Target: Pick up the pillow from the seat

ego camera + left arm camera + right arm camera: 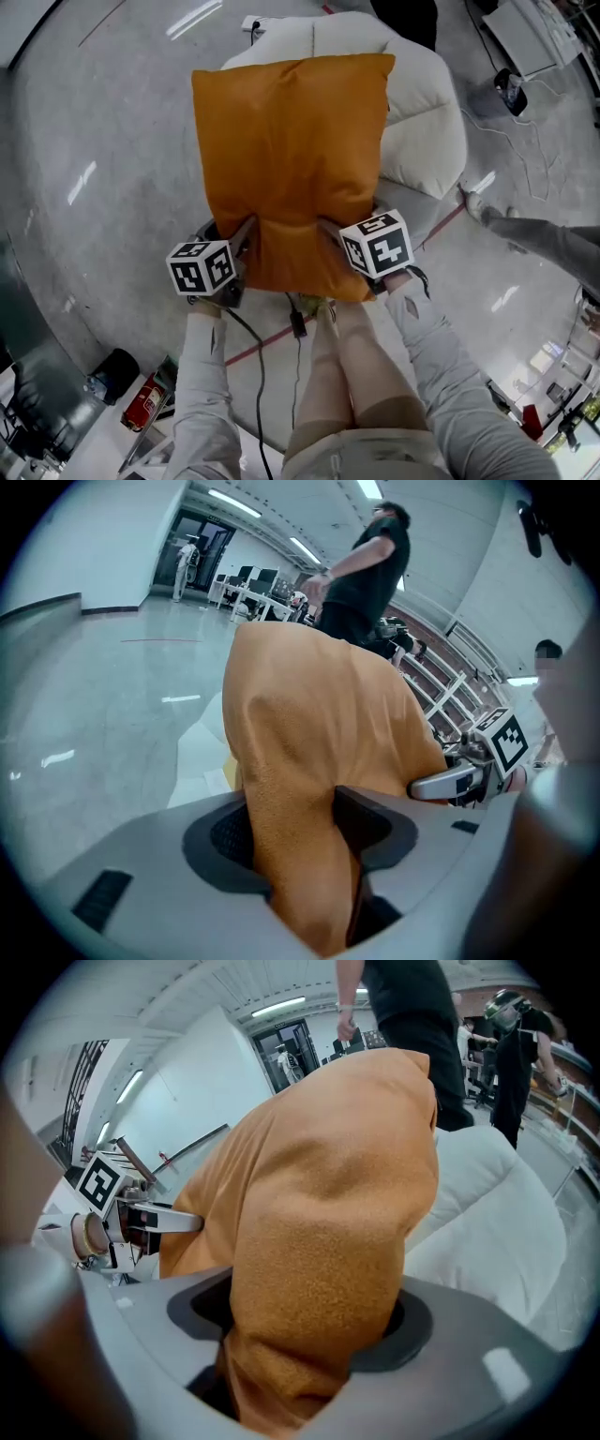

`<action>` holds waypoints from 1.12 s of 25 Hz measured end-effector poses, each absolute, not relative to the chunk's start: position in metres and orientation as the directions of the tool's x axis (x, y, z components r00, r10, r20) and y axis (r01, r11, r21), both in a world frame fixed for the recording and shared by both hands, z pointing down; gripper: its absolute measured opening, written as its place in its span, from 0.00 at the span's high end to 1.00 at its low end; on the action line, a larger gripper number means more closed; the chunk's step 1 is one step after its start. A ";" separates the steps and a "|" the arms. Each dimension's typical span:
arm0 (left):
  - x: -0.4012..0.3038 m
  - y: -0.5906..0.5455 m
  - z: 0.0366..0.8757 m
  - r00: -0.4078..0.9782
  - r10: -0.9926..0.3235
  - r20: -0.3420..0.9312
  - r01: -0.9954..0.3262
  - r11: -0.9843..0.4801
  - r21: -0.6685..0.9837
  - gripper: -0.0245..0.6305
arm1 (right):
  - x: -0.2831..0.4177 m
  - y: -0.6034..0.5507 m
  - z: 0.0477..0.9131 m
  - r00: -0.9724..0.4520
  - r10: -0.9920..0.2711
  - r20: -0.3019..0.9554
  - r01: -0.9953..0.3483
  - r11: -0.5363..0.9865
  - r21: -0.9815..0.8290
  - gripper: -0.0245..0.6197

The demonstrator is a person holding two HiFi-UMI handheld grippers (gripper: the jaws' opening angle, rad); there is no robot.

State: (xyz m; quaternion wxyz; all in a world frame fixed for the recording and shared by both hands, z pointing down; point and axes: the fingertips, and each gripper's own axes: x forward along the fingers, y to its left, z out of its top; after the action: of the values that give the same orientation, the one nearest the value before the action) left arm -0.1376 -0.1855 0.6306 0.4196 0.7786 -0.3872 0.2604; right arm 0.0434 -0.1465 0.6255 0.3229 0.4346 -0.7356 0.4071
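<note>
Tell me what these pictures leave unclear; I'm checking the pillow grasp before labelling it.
- Seat of the white chair: head view, covered by the orange pillow.
- Pillow's underside, whether it clears the seat: hidden in all views.
- Pads of the left claw and right claw: gripper views, mostly buried in fabric.

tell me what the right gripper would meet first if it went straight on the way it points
The right gripper is shut on the orange pillow, so that fills its line. Beyond it, probably the white seat, though depth is unclear.
</note>
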 end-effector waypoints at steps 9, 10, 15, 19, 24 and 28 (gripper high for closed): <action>-0.130 -0.145 0.572 0.576 -0.416 0.703 -0.817 -0.328 0.475 0.60 | 0.052 -0.111 0.559 -0.406 -0.401 0.821 -0.899 0.334 -0.282 0.45; -0.129 -0.141 0.565 0.578 -0.420 0.700 -0.816 -0.327 0.477 0.60 | 0.053 -0.108 0.552 -0.406 -0.404 0.820 -0.899 0.337 -0.280 0.45; -0.127 -0.121 0.525 0.578 -0.445 0.684 -0.816 -0.321 0.481 0.60 | 0.055 -0.092 0.510 -0.408 -0.416 0.813 -0.894 0.363 -0.263 0.45; -0.130 -0.108 0.492 0.580 -0.462 0.671 -0.815 -0.333 0.475 0.60 | 0.053 -0.078 0.478 -0.413 -0.431 0.802 -0.892 0.368 -0.261 0.45; -0.133 -0.095 0.454 0.575 -0.485 0.659 -0.818 -0.334 0.468 0.60 | 0.051 -0.067 0.440 -0.424 -0.449 0.787 -0.886 0.388 -0.255 0.45; -0.133 -0.087 0.427 0.574 -0.512 0.639 -0.818 -0.343 0.461 0.60 | 0.050 -0.061 0.413 -0.430 -0.474 0.768 -0.879 0.412 -0.238 0.45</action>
State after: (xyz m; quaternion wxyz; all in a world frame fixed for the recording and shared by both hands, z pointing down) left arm -0.1333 -0.0874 0.4267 0.3924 0.7958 -0.4180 0.1952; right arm 0.0504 -0.0613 0.4127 0.3112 0.4337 -0.7805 0.3254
